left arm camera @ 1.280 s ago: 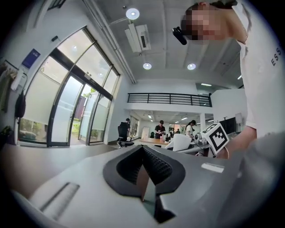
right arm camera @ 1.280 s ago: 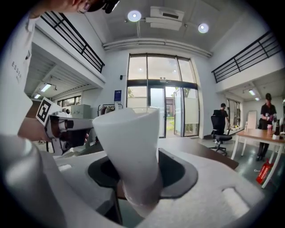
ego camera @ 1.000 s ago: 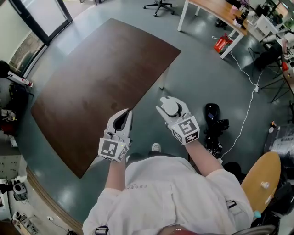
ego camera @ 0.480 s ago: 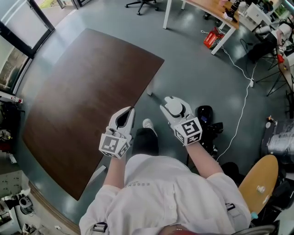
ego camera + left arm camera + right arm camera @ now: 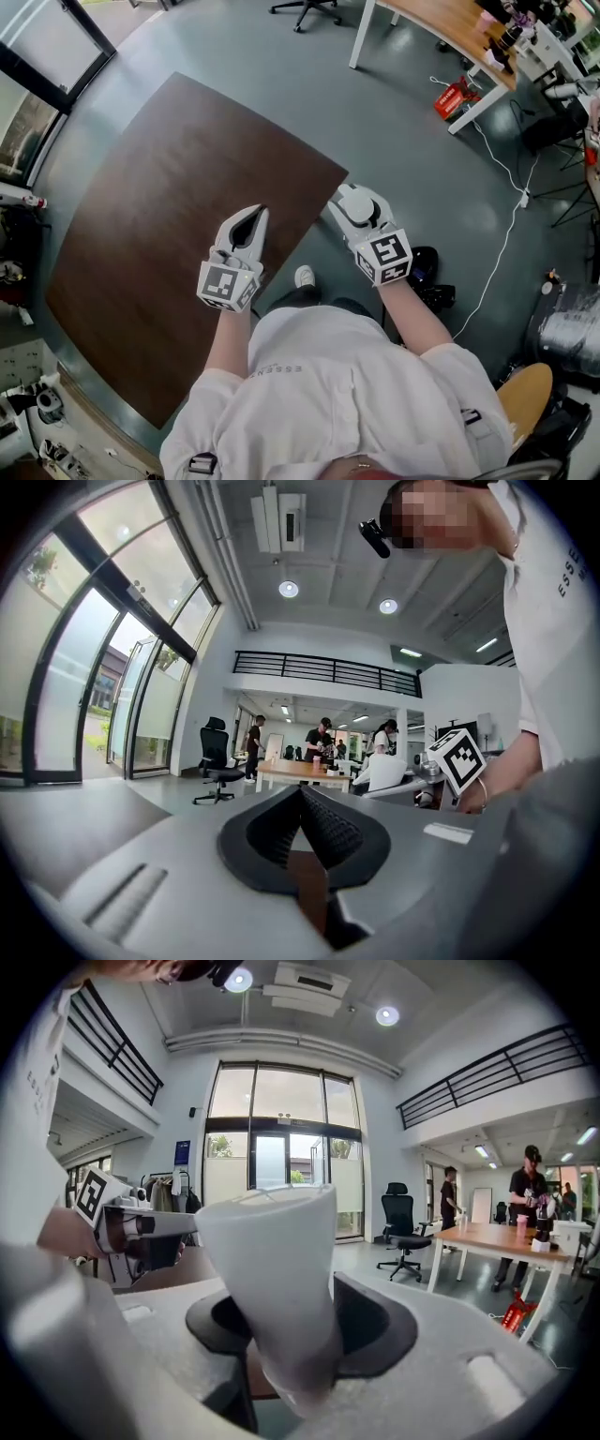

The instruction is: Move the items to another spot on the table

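Note:
My right gripper [image 5: 354, 208] is shut on a white paper cup [image 5: 353, 212], held just off the near right edge of the bare brown table [image 5: 169, 206]. In the right gripper view the cup [image 5: 277, 1269] stands tilted between the dark pads [image 5: 375, 1321], its mouth away from me. My left gripper [image 5: 251, 217] hovers over the table's near edge with its jaws together and nothing in them. In the left gripper view the ribbed pads [image 5: 328, 832] meet at the tip, and the right gripper's marker cube [image 5: 459, 759] shows at the right.
Grey floor surrounds the table. A wooden desk on white legs [image 5: 441, 23] with a red item [image 5: 453, 96] under it stands at the back right, and an office chair [image 5: 305, 9] at the back. A white cable [image 5: 506, 234] and black gear [image 5: 427, 272] lie on the floor to my right.
Both grippers have come forward towards the table; the left one now hangs over its near edge. The cup stays in the right gripper. The view has swung slightly.

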